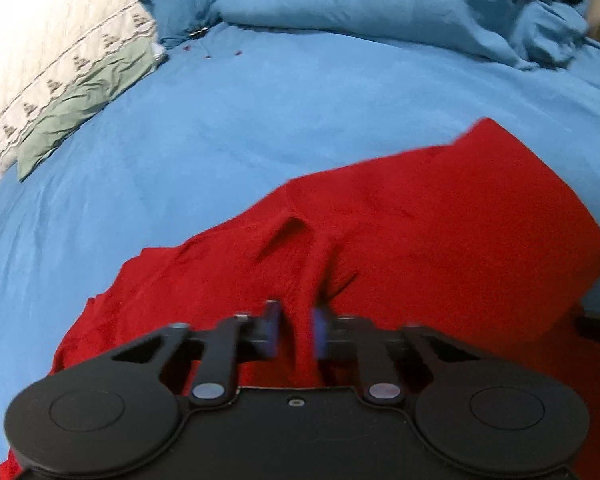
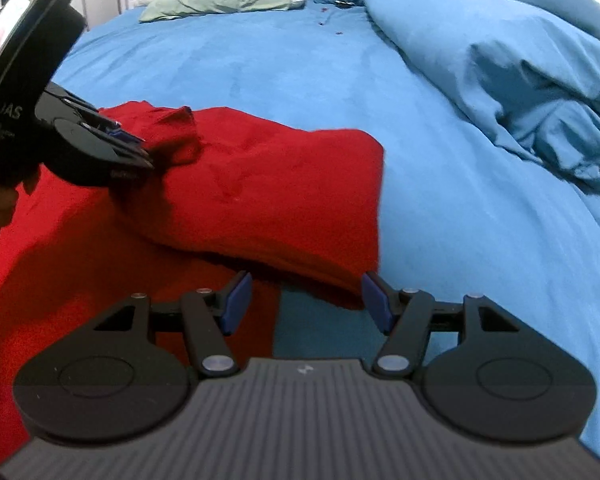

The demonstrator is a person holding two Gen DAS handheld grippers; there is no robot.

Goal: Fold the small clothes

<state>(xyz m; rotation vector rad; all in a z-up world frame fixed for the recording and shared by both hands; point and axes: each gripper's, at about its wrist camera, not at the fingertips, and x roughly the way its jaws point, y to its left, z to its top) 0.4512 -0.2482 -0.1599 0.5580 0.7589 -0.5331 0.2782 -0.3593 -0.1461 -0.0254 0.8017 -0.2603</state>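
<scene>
A: Tongs first, the near ones. The left tongs point(image 1: 296, 326) are pressed almost together, and a ridge of the red garment point(image 1: 420, 232) runs up between the blue pads, so I judge they are pinching a fold of it. The right tongs point(image 2: 306, 304) stand spread, with nothing between the pads; the lower corner of the folded flap lies just before them.

B: And the garment itself, where is it?

A: It lies on the bed point(image 2: 260, 72), on the blue sheet, close to the person. One part is already turned over the rest (the thick flap in the right wrist view), and a flat layer spreads toward the left under it.

B: How will it handle?

A: I think it is soft and light, with no stiffness. It wrinkles at the pinch and will sag where it is not held. A corner or a hem is a better place to take hold than the middle, because the middle only bunches up.

B: Is there room to move?

A: Yes, beyond the garment the sheet is open and smooth. Farther off, a bunched blue duvet point(image 2: 520, 80) lies at the right, and a green pillow point(image 1: 80, 116) lies at the far edge of the bed, both well apart from the garment.
</scene>
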